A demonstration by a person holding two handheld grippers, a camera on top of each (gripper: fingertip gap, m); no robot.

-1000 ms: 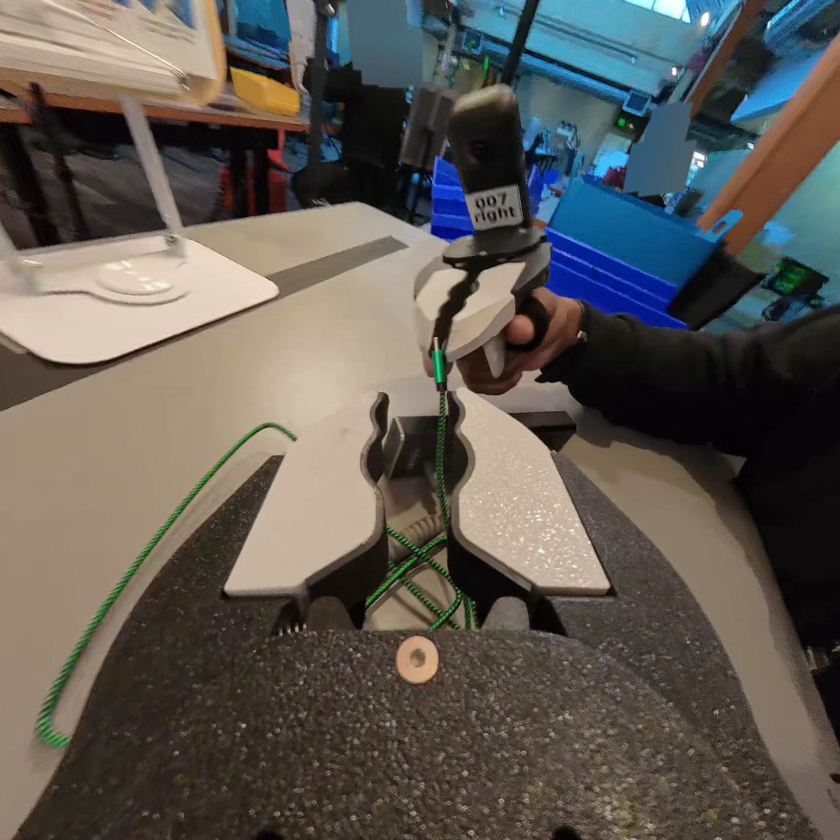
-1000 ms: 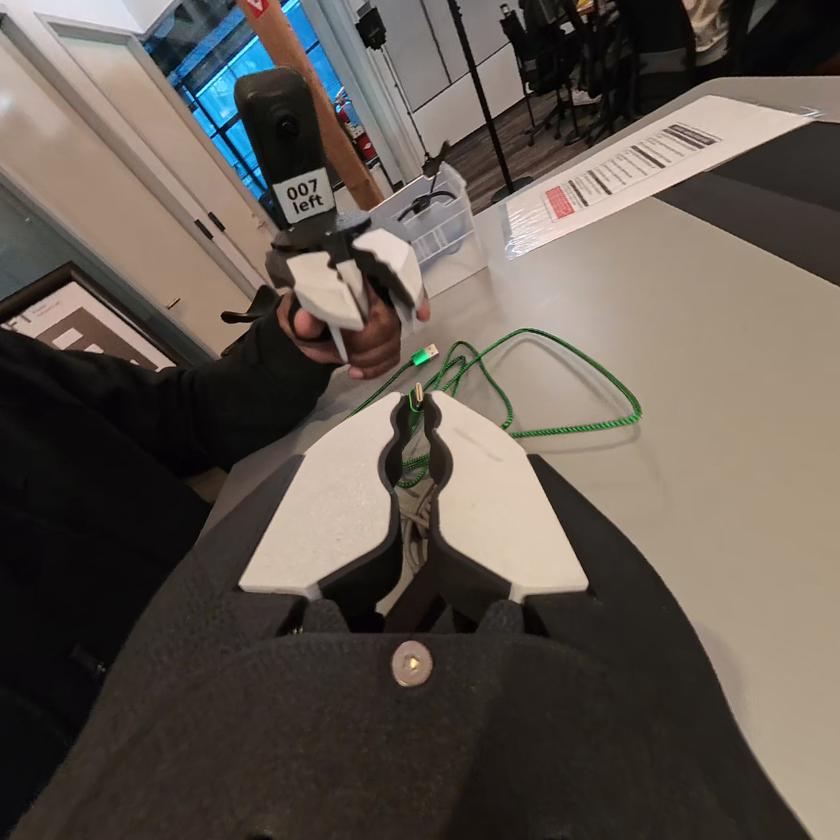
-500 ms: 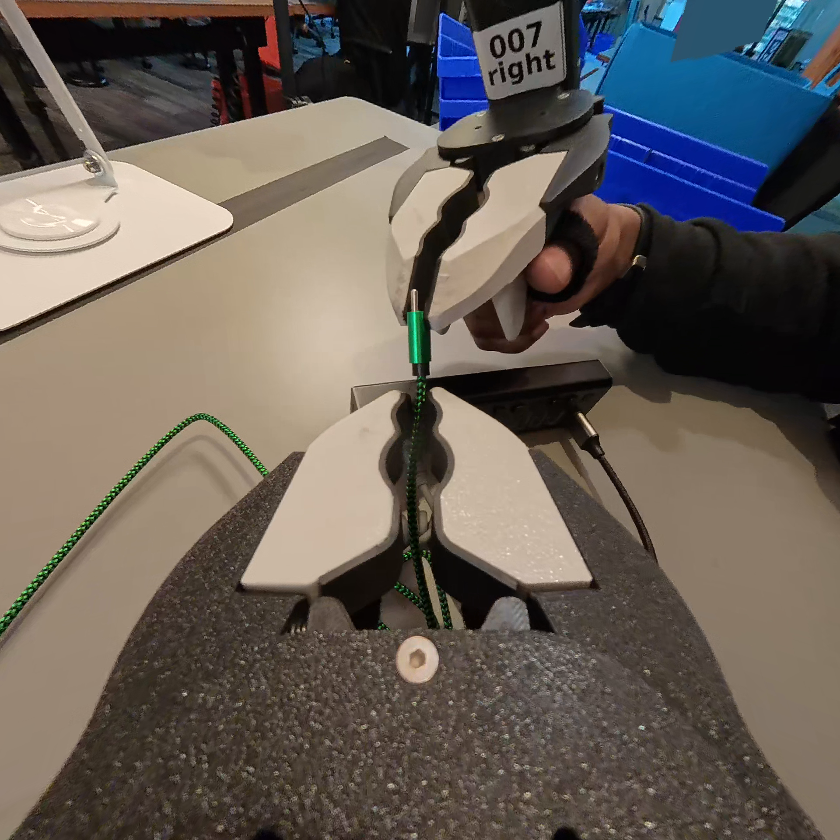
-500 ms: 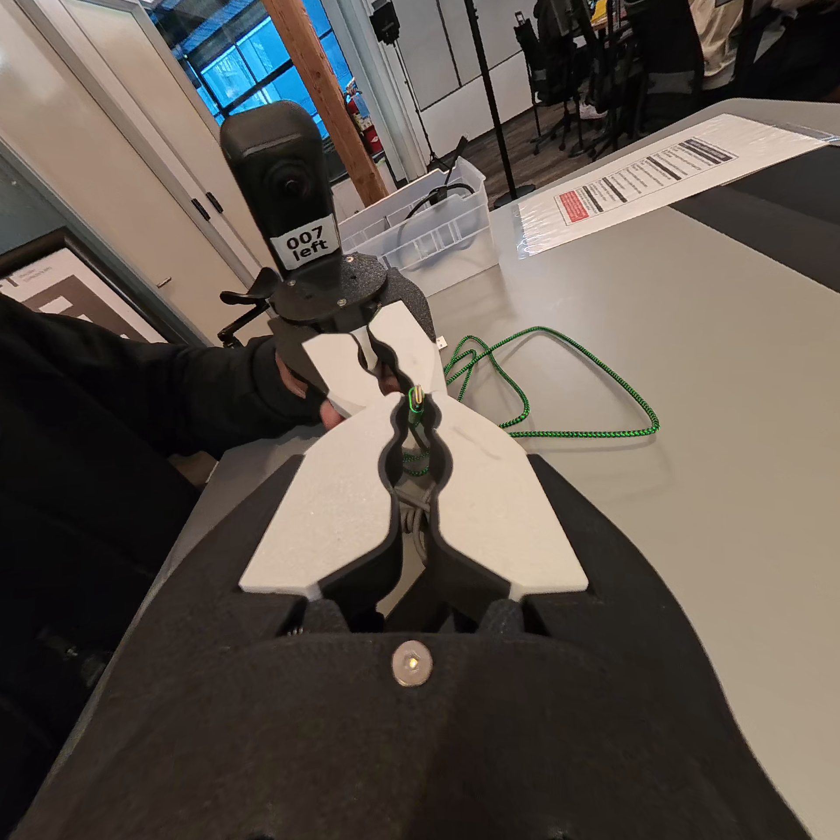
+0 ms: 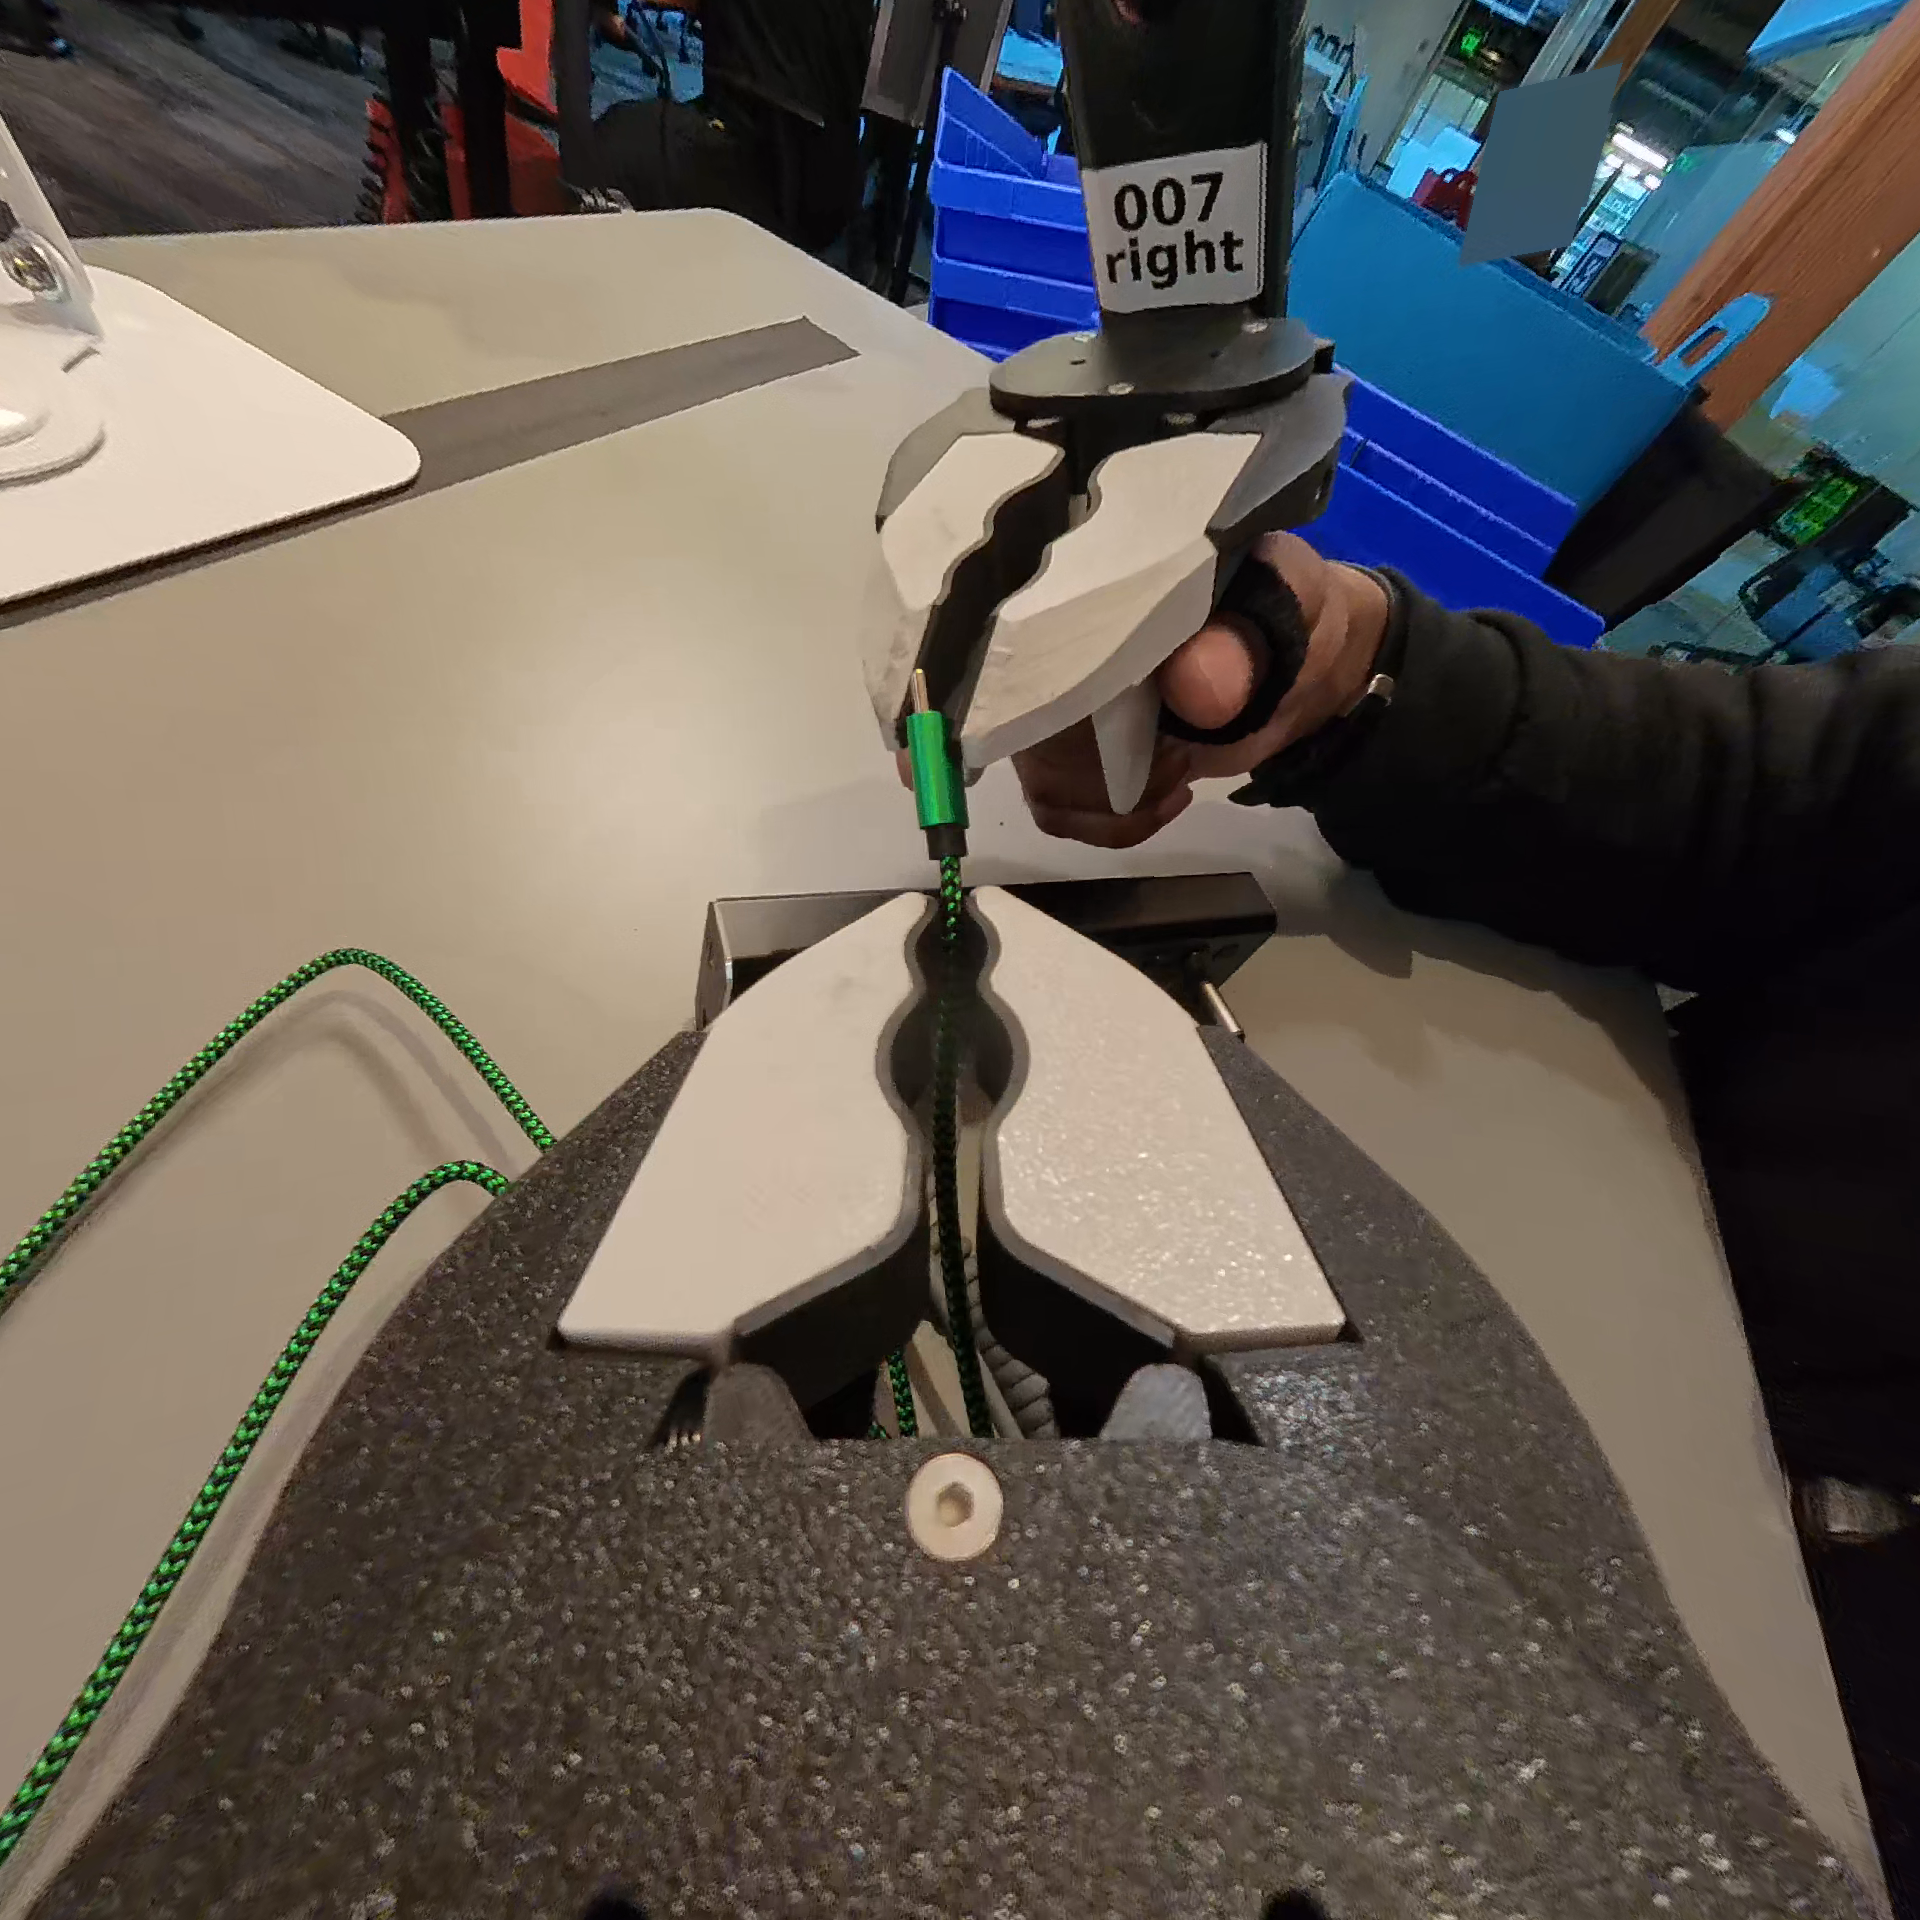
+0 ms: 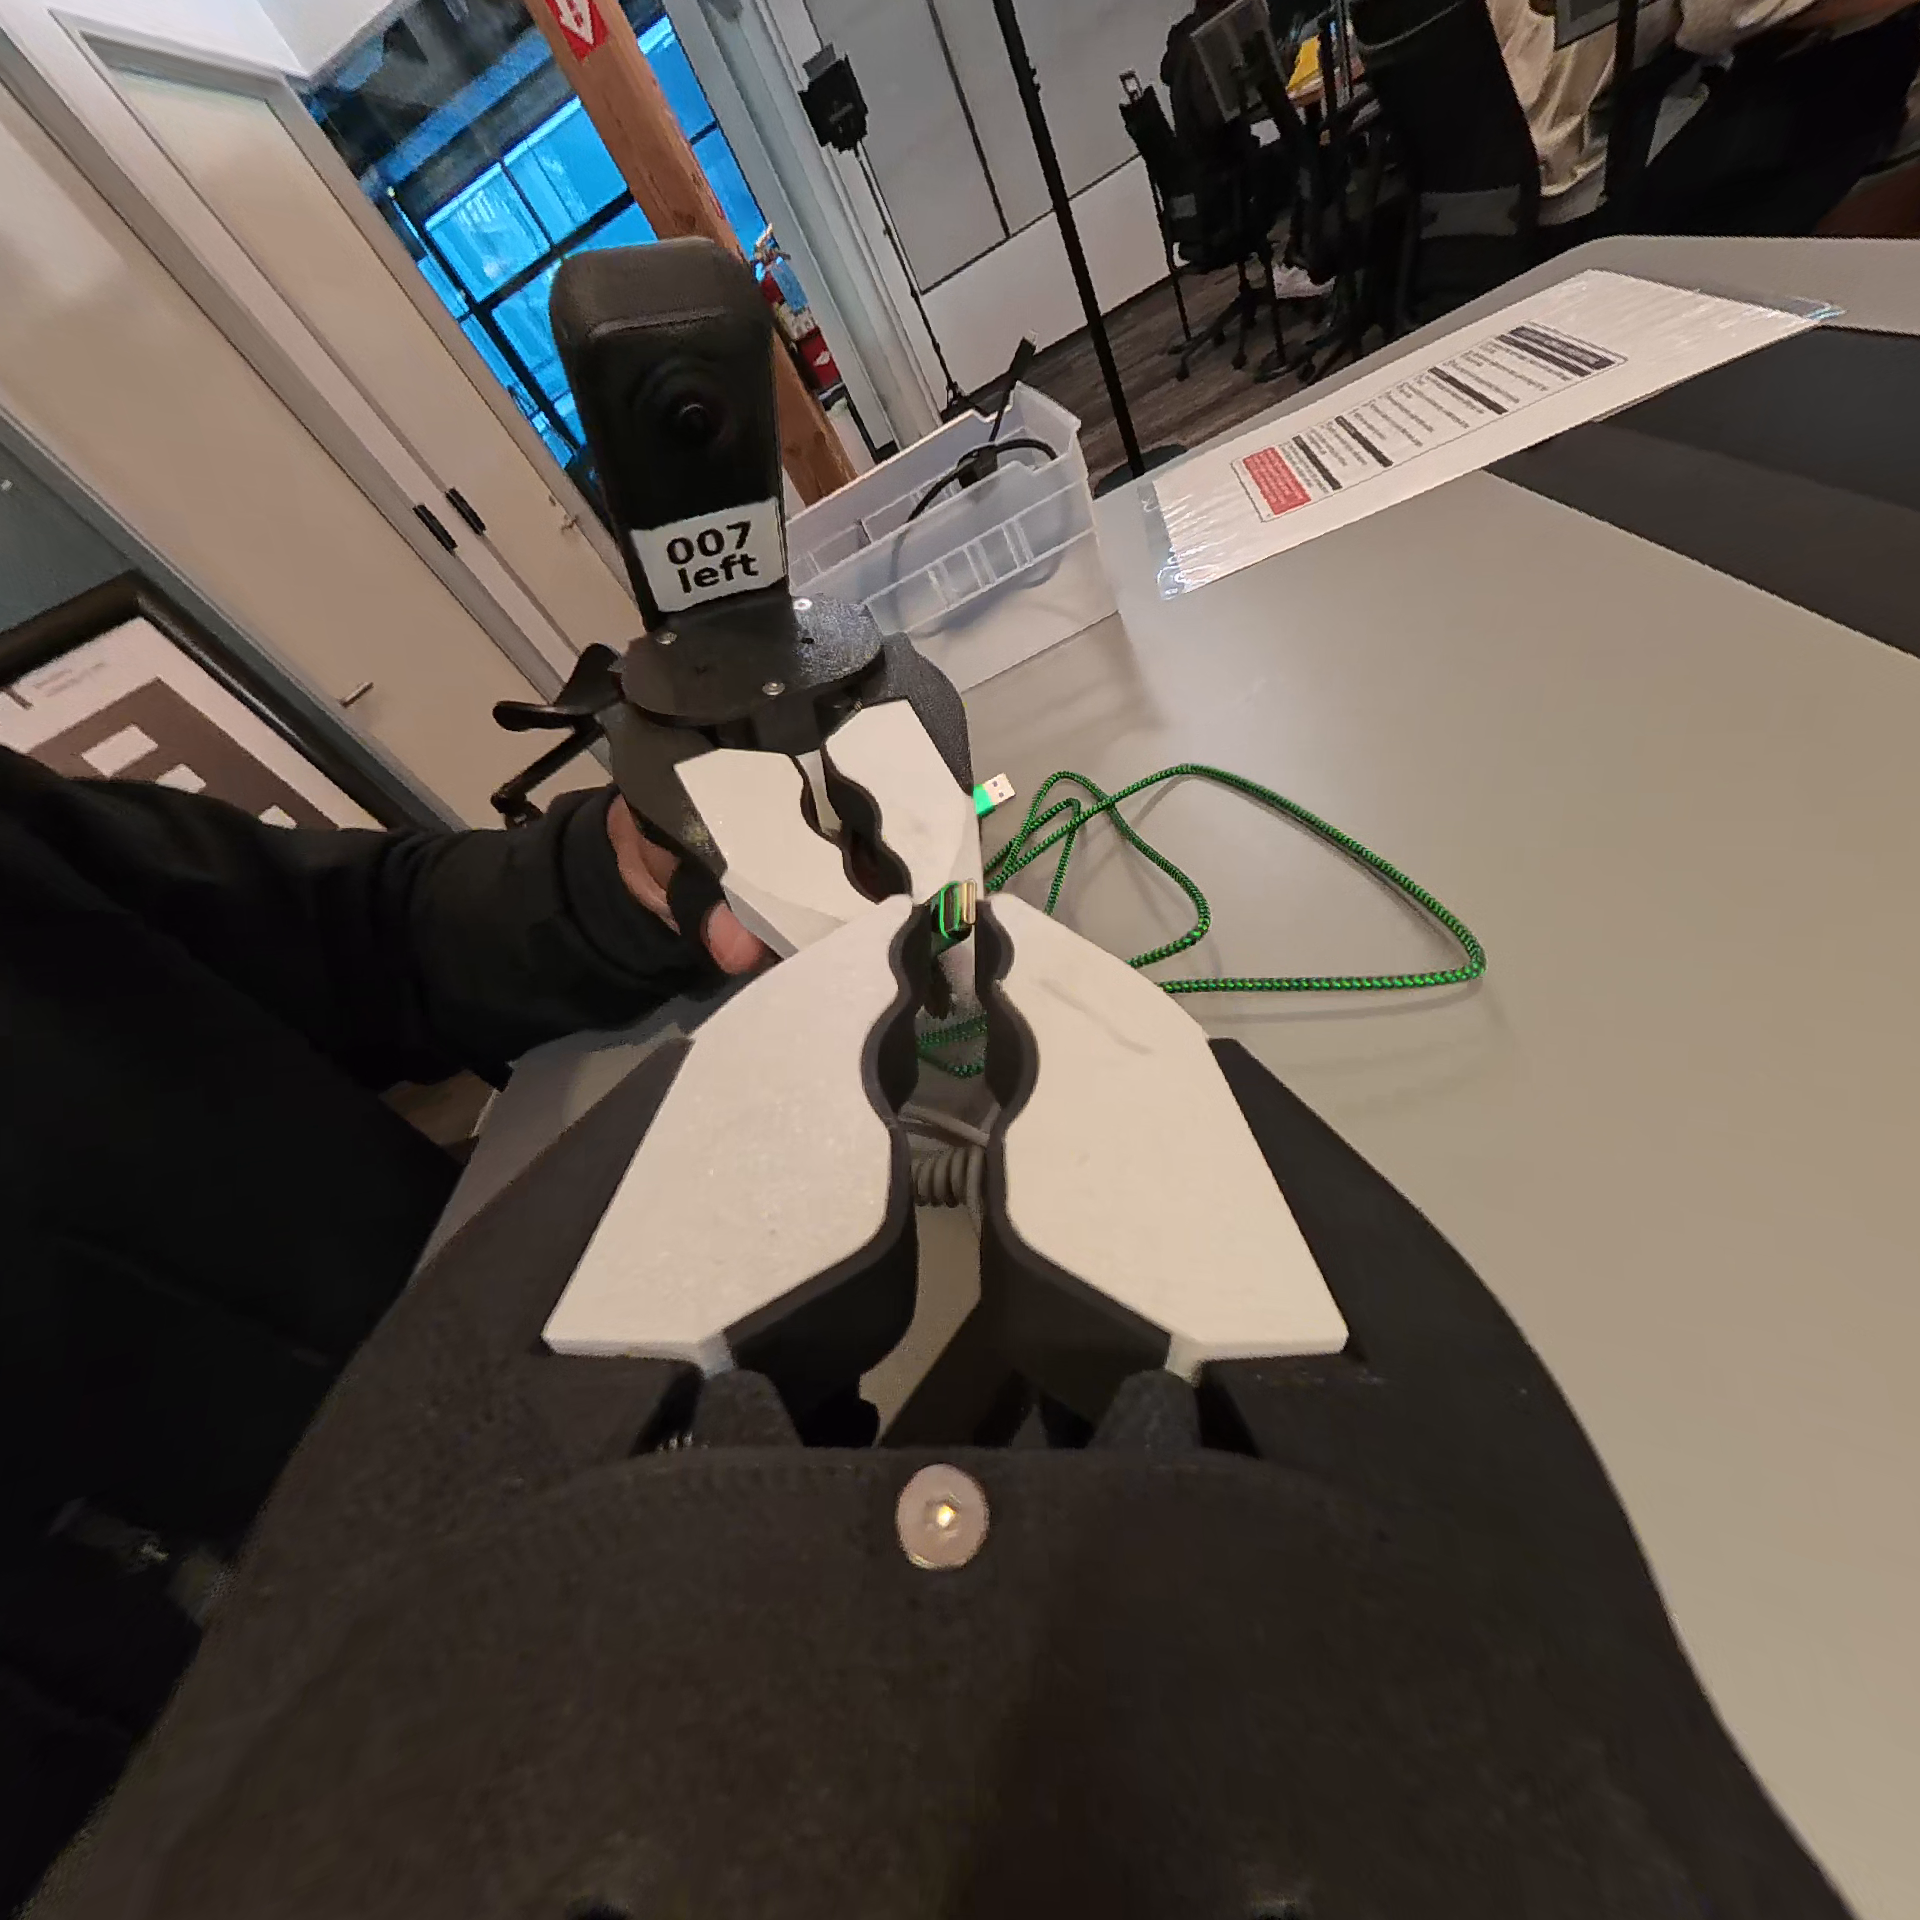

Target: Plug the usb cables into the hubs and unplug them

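A green braided USB cable (image 5: 312, 1299) runs over the grey table and up between my left gripper's fingers. My left gripper (image 5: 951, 906) is shut on the cable just below its green plug (image 5: 935, 774). My right gripper (image 6: 951, 912) faces it tip to tip and is shut on that plug (image 6: 956, 902); it also shows in the left wrist view (image 5: 928, 727). A black hub (image 5: 1132, 899) lies on the table just beyond my left fingers, partly hidden, with another cable plugged into its side. The cable's other plug (image 6: 995, 795) lies loose on the table.
A white stand base (image 5: 187, 457) sits at the far left. Blue bins (image 5: 1455, 447) stand beyond the table edge. A clear plastic bin (image 6: 966, 540) and a laminated sheet (image 6: 1455, 416) lie at the far end. Loose cable loops (image 6: 1351, 977) lie to my right gripper's right. Less than 4 cm separates the two grippers' tips.
My left gripper, open around the hub a second ago, has shut on the cable below the plug. The two grippers have drawn closer, tip to tip.
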